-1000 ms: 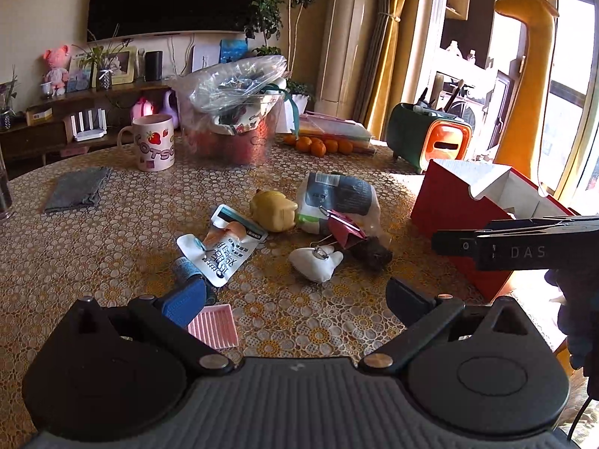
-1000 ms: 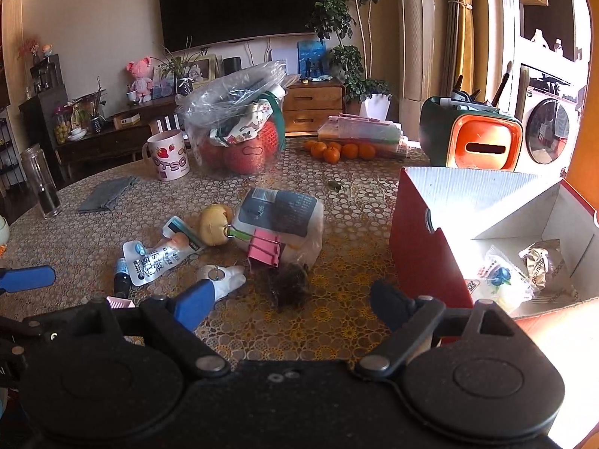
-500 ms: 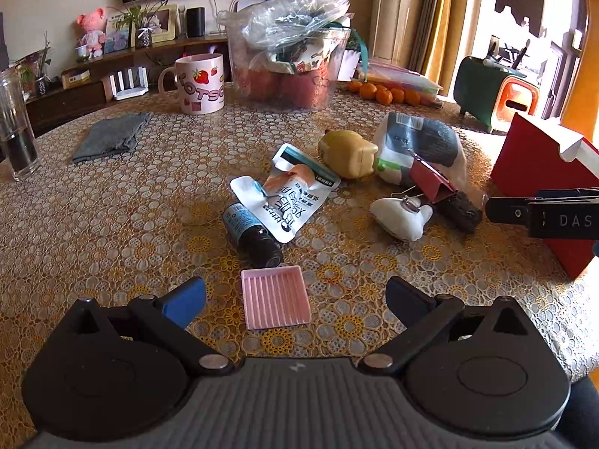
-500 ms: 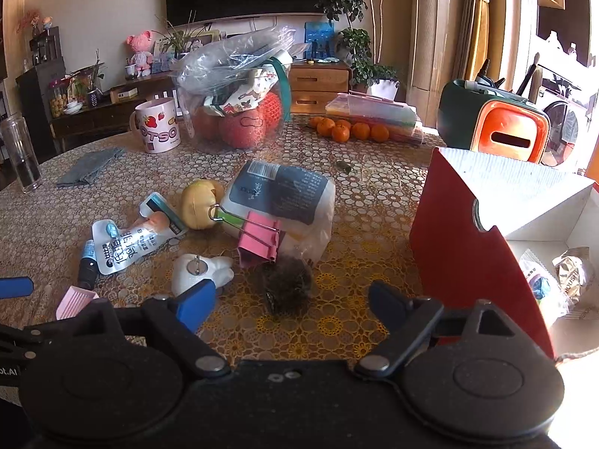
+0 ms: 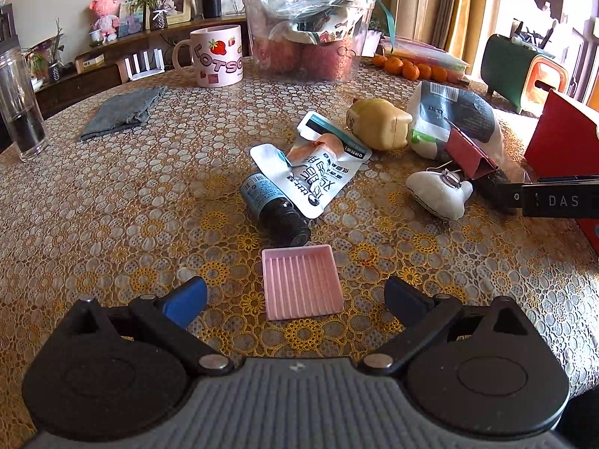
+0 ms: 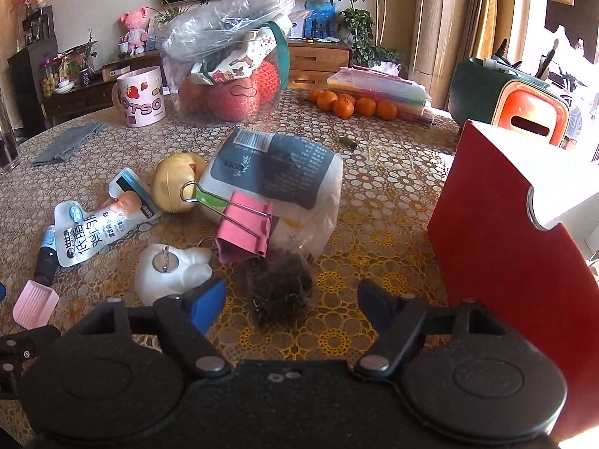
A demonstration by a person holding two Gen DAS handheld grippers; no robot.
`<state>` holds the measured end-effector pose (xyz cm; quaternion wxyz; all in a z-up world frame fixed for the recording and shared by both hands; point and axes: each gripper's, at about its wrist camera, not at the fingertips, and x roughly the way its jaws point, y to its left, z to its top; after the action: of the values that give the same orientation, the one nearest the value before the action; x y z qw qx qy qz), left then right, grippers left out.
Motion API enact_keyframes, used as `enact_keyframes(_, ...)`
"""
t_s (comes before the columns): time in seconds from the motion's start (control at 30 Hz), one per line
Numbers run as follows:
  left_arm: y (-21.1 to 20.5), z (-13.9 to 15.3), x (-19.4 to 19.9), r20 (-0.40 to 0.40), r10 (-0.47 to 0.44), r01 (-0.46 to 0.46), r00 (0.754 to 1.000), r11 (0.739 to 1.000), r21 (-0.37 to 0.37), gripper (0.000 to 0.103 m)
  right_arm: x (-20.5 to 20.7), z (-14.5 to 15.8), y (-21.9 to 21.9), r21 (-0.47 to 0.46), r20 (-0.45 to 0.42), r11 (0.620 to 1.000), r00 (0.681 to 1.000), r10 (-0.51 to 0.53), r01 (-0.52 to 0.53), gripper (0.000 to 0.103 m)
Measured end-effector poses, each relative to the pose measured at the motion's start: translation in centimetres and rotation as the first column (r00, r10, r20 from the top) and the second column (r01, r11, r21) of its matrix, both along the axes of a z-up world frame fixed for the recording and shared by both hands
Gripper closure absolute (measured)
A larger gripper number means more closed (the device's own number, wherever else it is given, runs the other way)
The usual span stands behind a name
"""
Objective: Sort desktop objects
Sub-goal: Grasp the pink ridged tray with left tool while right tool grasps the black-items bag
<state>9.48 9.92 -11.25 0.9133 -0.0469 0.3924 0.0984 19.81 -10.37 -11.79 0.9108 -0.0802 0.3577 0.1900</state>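
Lying flat on the patterned tablecloth (image 5: 112, 202), a pink ribbed tray (image 5: 301, 282) is seen between the two fingertips of the left gripper (image 5: 295, 297), slightly ahead of them and not touched by either one. The fingers of this gripper are spread wide, with nothing held. Just beyond the tray, further ahead of the fingers, a small dark bottle (image 5: 275, 213) is laid on its side, and its upper end is covered by a white pouch (image 5: 318, 172) with printed characters. Ahead and to the right of the right finger, a white soft toy (image 5: 440, 192) is found, and behind it a pink binder clip (image 5: 470, 151) is resting against a white packet (image 5: 455, 119) with a dark label. A yellow toy (image 5: 378, 123) is placed just left of that packet. The right gripper (image 6: 292, 299) is also held with its fingers spread apart and nothing between them is gripped. A dark fuzzy clump (image 6: 279, 286) is located between its fingertips, a little ahead, and whether it is touched cannot be told. The white soft toy is seen just beside its left finger (image 6: 207, 297). To the right of the right finger a red box (image 6: 520, 247) is standing with its lid open.
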Motion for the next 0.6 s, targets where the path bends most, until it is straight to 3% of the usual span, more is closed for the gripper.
enact_keyframes(0.27,-0.68,0.07,0.1,0.012,-0.026,0.026,1.0,0.999,0.025,0.014,0.49,-0.45,0.21,-0.011,-0.005,1.0,1.0,-0.005,0.005,0.038)
enact_keyframes(0.33,-0.75,0.15,0.06,0.02,-0.029,0.028,0.999,0.999,0.025,0.026,0.58,-0.55,0.31,-0.017,-0.009,1.0,1.0,-0.002,0.002,0.042)
enact_keyframes(0.6,-1.01,0.31,-0.08,0.033,-0.045,0.044,0.998,0.999,0.03,0.044,0.63,-0.69,0.71,-0.029,-0.018,1.0,1.0,0.011,-0.011,0.052)
